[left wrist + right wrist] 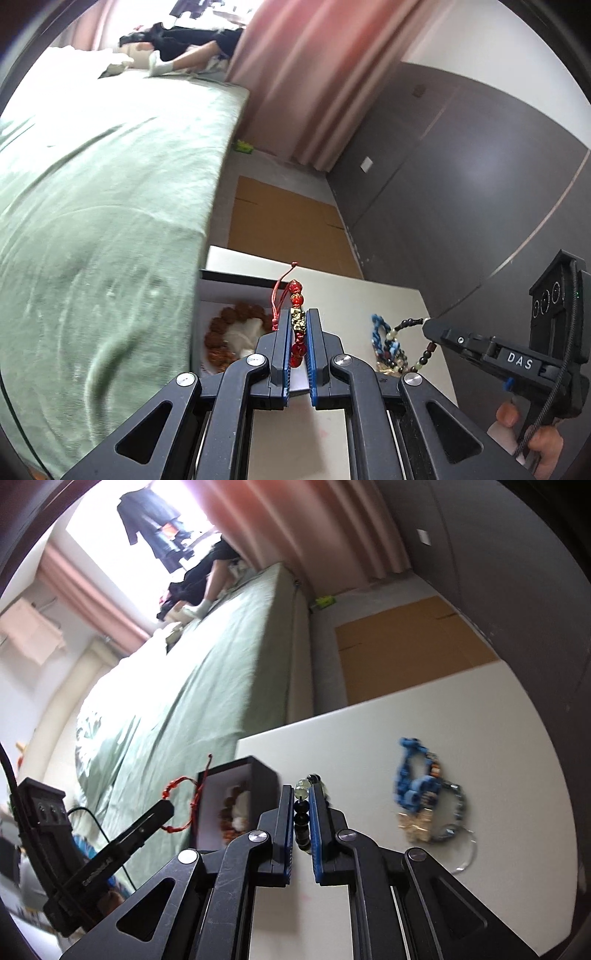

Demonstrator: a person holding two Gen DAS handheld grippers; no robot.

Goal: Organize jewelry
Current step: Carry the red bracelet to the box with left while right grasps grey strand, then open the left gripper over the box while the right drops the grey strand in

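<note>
My left gripper (298, 317) is shut on a red bead bracelet (297, 334) with a gold charm and red cord, held above the white table (351, 299) beside an open jewelry box (214, 291) holding a brown bead bracelet (221, 332). My right gripper (300, 794) is shut on a dark and pale bead bracelet (301, 812); it also shows in the left wrist view (424, 325). The box (236, 775) and the left gripper (162, 812) with the red bracelet (181, 805) show in the right wrist view.
A pile of jewelry with a blue bracelet (413, 775) lies on the table (480, 738), also in the left wrist view (384, 339). A green bed (110, 184) runs along the left. Cardboard (280, 221) lies on the floor by a dark wall.
</note>
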